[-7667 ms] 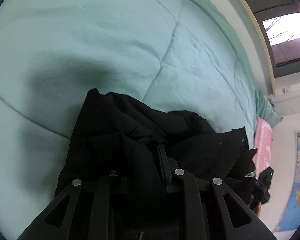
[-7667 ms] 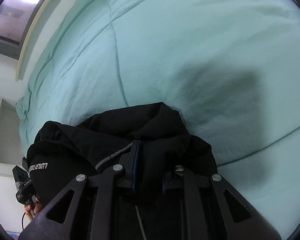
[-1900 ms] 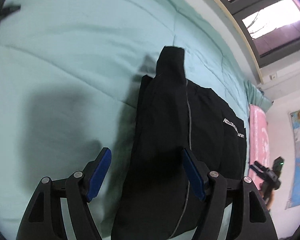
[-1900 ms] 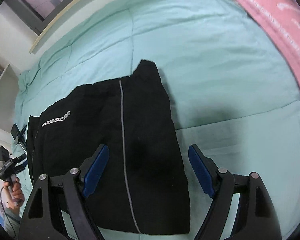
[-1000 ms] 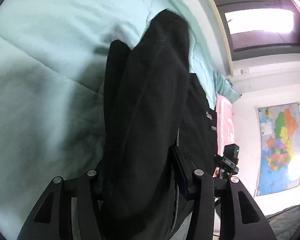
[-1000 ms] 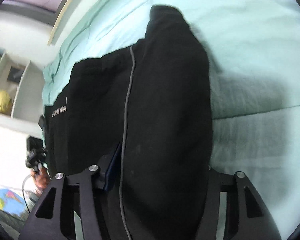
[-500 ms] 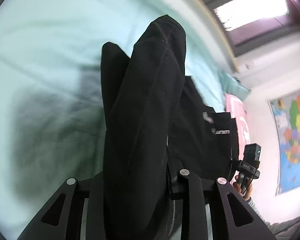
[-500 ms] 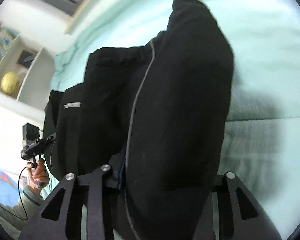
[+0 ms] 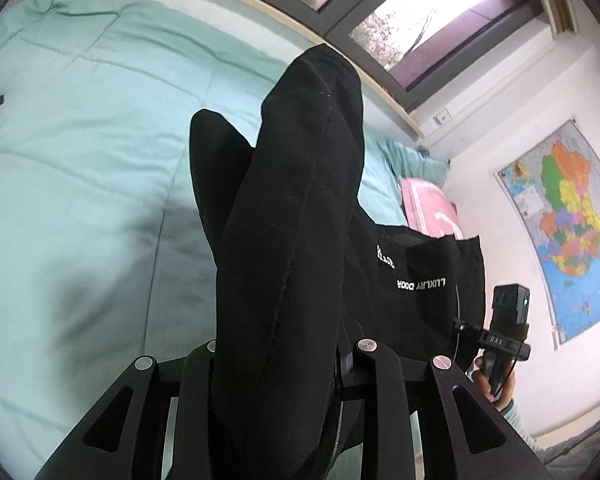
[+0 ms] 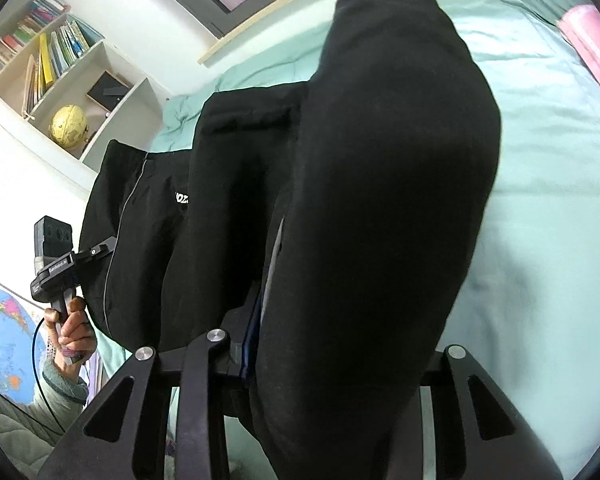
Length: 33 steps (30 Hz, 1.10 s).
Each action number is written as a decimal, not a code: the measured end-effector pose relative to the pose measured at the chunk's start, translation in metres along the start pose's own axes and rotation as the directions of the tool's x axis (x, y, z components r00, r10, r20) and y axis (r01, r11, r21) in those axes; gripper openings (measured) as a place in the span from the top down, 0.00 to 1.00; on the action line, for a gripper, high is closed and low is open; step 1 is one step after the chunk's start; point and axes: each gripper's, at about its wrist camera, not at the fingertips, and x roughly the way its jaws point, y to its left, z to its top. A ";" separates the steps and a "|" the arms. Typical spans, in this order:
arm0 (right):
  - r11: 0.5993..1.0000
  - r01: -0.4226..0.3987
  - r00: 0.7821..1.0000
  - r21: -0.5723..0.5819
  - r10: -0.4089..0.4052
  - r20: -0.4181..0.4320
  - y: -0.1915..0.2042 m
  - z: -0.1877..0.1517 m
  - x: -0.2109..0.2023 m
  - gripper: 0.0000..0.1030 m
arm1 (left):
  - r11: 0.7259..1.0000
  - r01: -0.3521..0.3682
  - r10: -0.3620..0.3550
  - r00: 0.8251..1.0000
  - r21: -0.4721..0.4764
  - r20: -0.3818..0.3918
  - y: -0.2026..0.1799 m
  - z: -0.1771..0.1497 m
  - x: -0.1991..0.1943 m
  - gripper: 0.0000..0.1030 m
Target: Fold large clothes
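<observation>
Both tools are clamped on the near edge of the black garment: your left tool has a thick bunch of cloth filling its nearly closed jaws, and your right tool pinches a wider wad of the same hem, its jaws having just narrowed onto it. From each grip the fabric rises off the green quilt and trails back to the part that lies flat on the bed, printed lettering showing there. You appear to be mid-fold, lifting the near end. Next, carry both corners level and together toward the far edge, then lay them square before letting go.
</observation>
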 end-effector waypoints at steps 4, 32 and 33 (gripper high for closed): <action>0.999 0.032 0.998 0.023 -0.031 -0.046 0.005 -0.004 -0.017 0.62 | 0.999 0.011 -0.013 0.999 -0.039 -0.047 0.008 -0.032 -0.002 0.72; 0.989 -0.007 0.999 0.149 0.001 0.047 -0.120 -0.053 0.034 0.28 | 0.955 0.082 -0.080 0.997 -0.286 0.019 0.182 -0.142 0.063 0.40; 0.990 0.008 0.998 0.143 -0.018 0.067 -0.115 -0.059 0.028 0.28 | 0.959 0.066 -0.058 0.998 -0.276 0.034 0.185 -0.142 0.055 0.40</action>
